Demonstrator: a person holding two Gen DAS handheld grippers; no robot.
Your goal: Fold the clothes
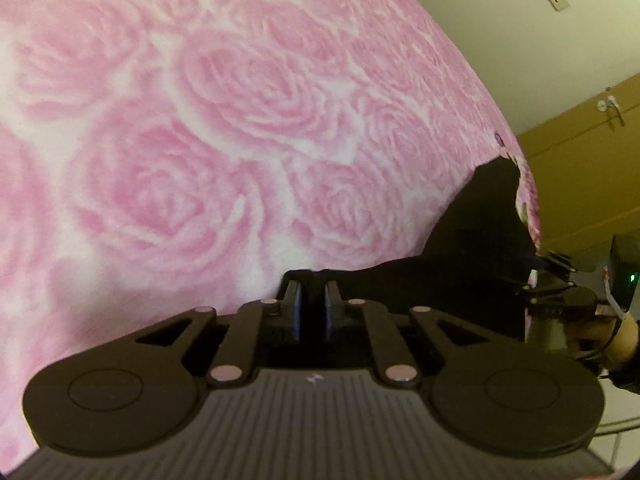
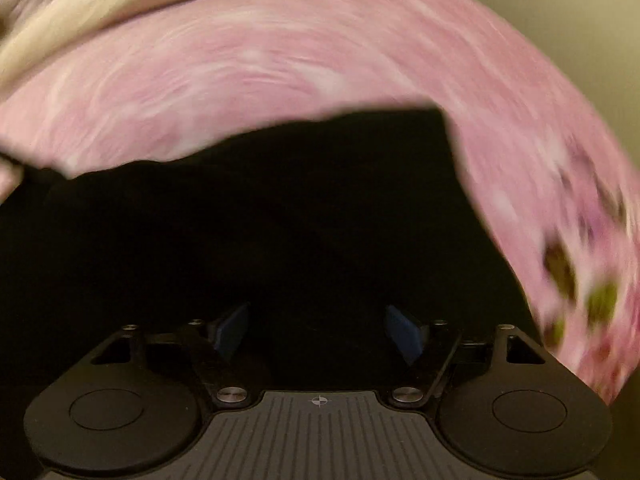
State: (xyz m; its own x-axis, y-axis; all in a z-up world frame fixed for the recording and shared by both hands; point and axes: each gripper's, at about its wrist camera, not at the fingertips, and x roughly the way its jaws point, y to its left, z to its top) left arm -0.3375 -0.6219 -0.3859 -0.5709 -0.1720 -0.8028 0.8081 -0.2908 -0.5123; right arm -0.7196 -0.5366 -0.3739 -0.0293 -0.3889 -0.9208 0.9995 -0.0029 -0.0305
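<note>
Two claws are seen at one black garment point(image 1: 472, 240), which lies on a pink rose-patterned blanket point(image 1: 200, 120). Whether the blanket covers a bed or some other surface cannot be told.

On the left, the left claw point(image 1: 313, 300) is drawn nearly together, its blue pads close on either side of a dark strip of the garment's edge — it appears to be pinching that edge, though the cloth between the pads is hard to separate from shadow. From there the black fabric is seen running rightward and upward toward a peak near the blanket's edge.

Further right in the left wrist view, the other handheld device point(image 1: 560, 292) is seen at the garment's far side, with part of a hand point(image 1: 624, 340) behind it. A wall and a wooden door point(image 1: 580, 152) stand beyond.

In the right wrist view, which is blurred by motion, the right claw point(image 2: 320, 336) is spread wide, with nothing gripped between its blue pads point(image 2: 404, 332). The black cloth fills the space just ahead of it, and a straight upper edge and a corner are shown against the pink.

How far the folding has gone is not settled: the garment's layers are too dark to be counted. The straight edge and corner would fit either a spread-out piece or a partly folded one.
</note>
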